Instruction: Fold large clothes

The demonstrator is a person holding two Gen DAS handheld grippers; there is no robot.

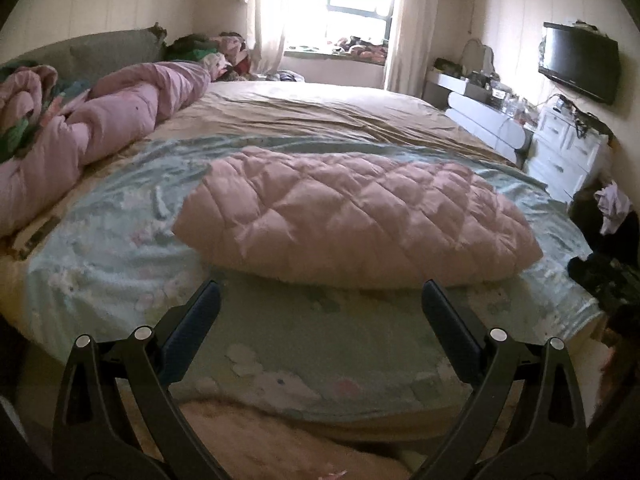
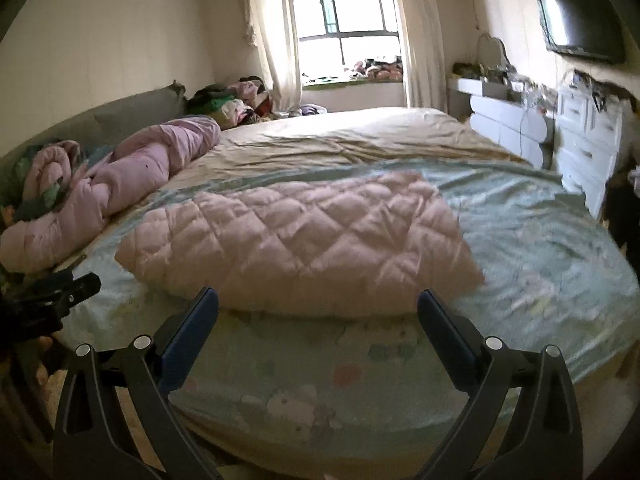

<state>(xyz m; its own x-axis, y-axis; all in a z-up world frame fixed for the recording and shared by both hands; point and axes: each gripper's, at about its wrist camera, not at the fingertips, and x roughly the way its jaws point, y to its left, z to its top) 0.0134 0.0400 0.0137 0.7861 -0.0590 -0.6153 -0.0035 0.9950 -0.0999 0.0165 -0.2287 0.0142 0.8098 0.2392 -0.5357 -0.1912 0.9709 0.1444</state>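
A pink quilted padded garment (image 1: 352, 216) lies folded into a thick bundle on the light green patterned sheet (image 1: 120, 248) of the bed. It also shows in the right wrist view (image 2: 304, 236). My left gripper (image 1: 320, 292) is open and empty, just short of the bundle's near edge. My right gripper (image 2: 318, 300) is open and empty, its fingertips at the bundle's near edge. The left gripper's body (image 2: 48, 300) shows at the left edge of the right wrist view.
A rolled pink duvet (image 1: 100, 132) lies along the left side by the grey headboard (image 1: 100, 48). A beige sheet (image 1: 312, 108) covers the far bed. White drawers (image 1: 560, 148) and a wall TV (image 1: 576, 60) stand right. Dark clothes (image 1: 608, 248) lie on the floor right.
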